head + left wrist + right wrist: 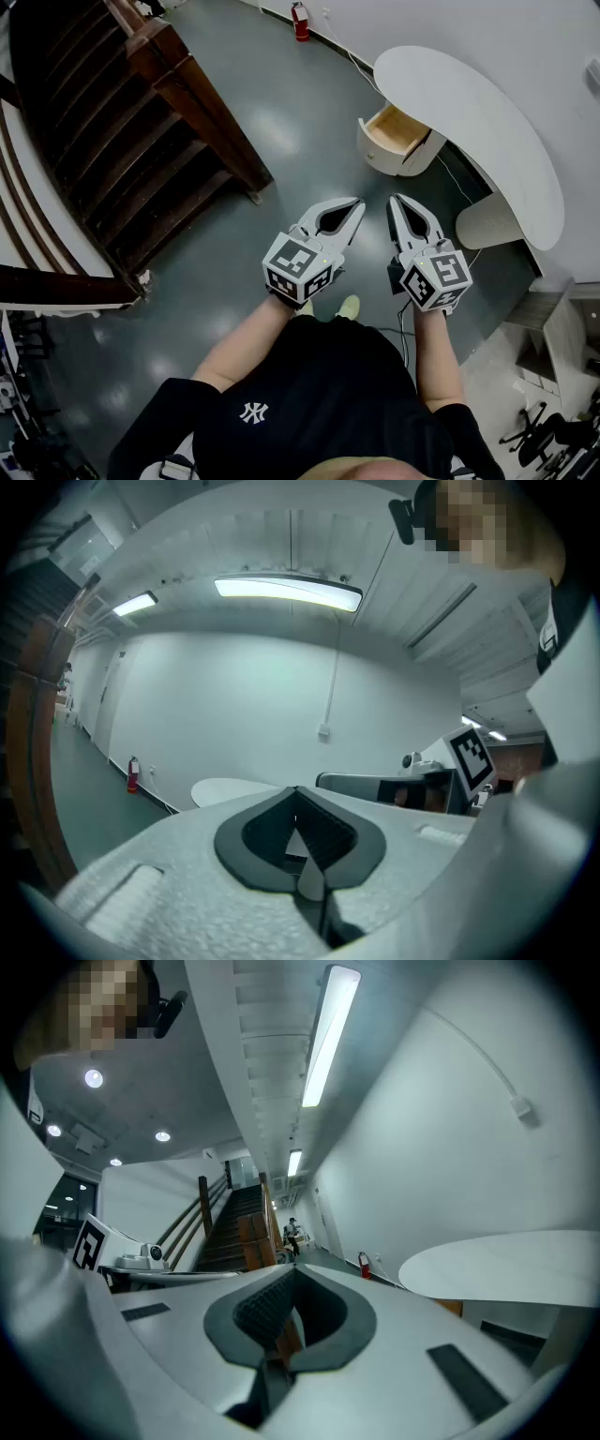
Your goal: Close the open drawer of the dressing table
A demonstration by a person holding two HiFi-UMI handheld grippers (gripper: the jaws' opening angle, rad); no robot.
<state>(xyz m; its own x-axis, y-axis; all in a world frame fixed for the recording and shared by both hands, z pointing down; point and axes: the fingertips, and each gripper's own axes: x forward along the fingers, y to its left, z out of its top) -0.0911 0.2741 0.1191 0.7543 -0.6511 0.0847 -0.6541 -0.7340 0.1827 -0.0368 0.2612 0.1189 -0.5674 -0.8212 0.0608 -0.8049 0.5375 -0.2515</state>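
The white dressing table (487, 122) with a curved top stands against the wall at the upper right. Its drawer (397, 130) is pulled out and shows a bare wooden inside. Both grippers are held level in front of the person, well short of the drawer. The left gripper (357, 202) is shut with nothing in it, and its tips meet in its own view (296, 790). Beside it, the right gripper (395, 199) is also shut and empty, its tips together (293, 1268). The table top (506, 1265) shows at the right of the right gripper view.
A dark wooden staircase (141, 122) fills the upper left. A red fire extinguisher (301, 21) stands by the far wall. A white round stool (487, 221) sits under the table, and a cable (458, 181) runs along the floor. An office chair base (544, 431) is at the lower right.
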